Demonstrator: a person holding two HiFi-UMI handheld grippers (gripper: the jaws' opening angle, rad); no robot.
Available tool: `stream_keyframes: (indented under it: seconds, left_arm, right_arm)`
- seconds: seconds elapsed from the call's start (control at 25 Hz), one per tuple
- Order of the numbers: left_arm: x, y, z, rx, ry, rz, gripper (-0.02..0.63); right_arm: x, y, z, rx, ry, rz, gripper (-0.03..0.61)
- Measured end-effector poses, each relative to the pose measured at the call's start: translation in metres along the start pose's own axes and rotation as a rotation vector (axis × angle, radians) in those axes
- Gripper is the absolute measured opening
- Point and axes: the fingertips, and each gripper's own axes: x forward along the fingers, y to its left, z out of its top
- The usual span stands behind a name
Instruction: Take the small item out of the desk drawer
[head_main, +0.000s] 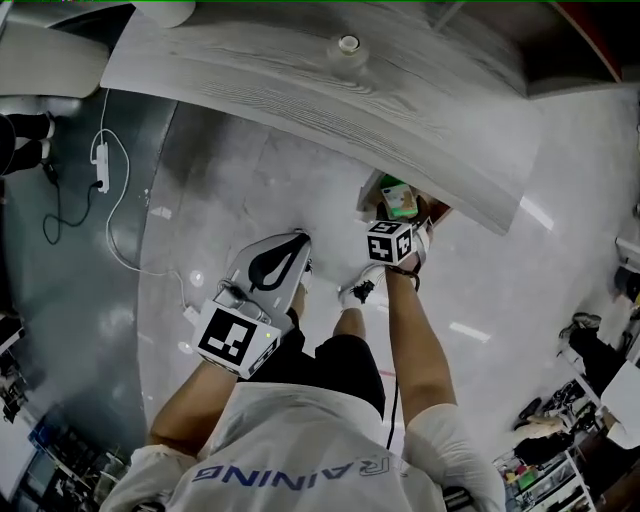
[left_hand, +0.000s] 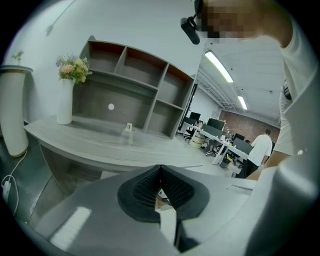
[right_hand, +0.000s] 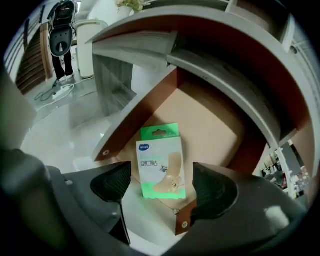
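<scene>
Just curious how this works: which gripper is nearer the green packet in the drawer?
Right. The right gripper hovers over the packet, jaws open. The left gripper, shut, sits outside the drawer, off to the left.

Drawer partly hidden under desk

A curved grey wood-grain counter stands on a glossy pale floor. It carries an open shelf unit and a white vase of flowers. Long ceiling lights run above office desks toward a brick wall.

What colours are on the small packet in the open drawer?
Green and white packet, clearest in the right gripper view.
</scene>
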Motion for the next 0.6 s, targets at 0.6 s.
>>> stream_keyframes:
  seconds: [0.6]
  left_arm:
    - [-0.010,0.038,-0.012,-0.046,0.040,0.009,0.002]
  right_arm:
    - [0.012,-0.001,-0.006,0.001,0.053,-0.087,0.353]
